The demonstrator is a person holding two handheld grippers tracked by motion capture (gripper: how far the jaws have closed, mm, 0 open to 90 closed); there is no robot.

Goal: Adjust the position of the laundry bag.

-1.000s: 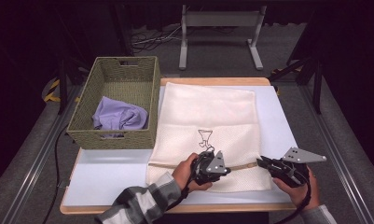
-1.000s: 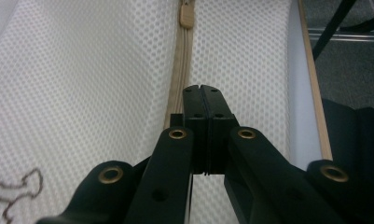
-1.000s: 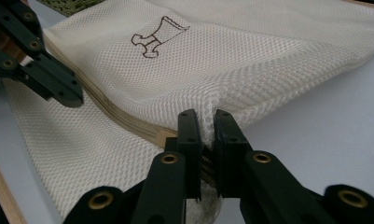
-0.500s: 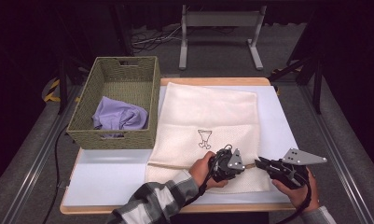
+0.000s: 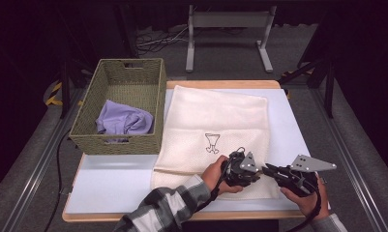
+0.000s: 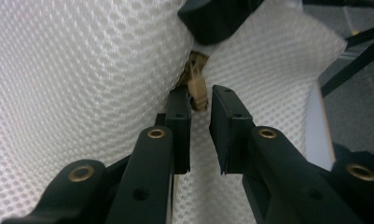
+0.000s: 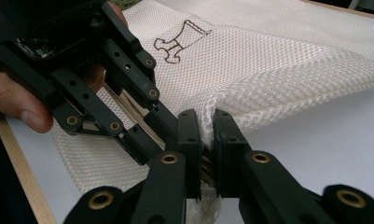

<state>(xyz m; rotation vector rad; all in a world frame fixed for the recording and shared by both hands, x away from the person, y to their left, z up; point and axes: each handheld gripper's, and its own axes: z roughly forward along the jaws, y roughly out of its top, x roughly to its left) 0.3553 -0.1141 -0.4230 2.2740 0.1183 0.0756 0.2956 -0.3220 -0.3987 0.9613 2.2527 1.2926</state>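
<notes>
Bag (image 5: 216,121): cream mesh cloth, rough, matt. Basket (image 5: 119,140): woven, coarse. Grippers' jaws: matt black plastic w/ brass rivets. Table (image 5: 109,179): smooth, wood edge.

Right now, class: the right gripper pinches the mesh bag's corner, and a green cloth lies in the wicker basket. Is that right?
Not quite. In the high view the cloth in the wicker basket is lilac, not green. The right gripper does pinch the mesh bag.

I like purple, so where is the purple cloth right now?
In the high view, the purple cloth lies crumpled inside the woven basket at the table's left, beside the white mesh bag.
</notes>
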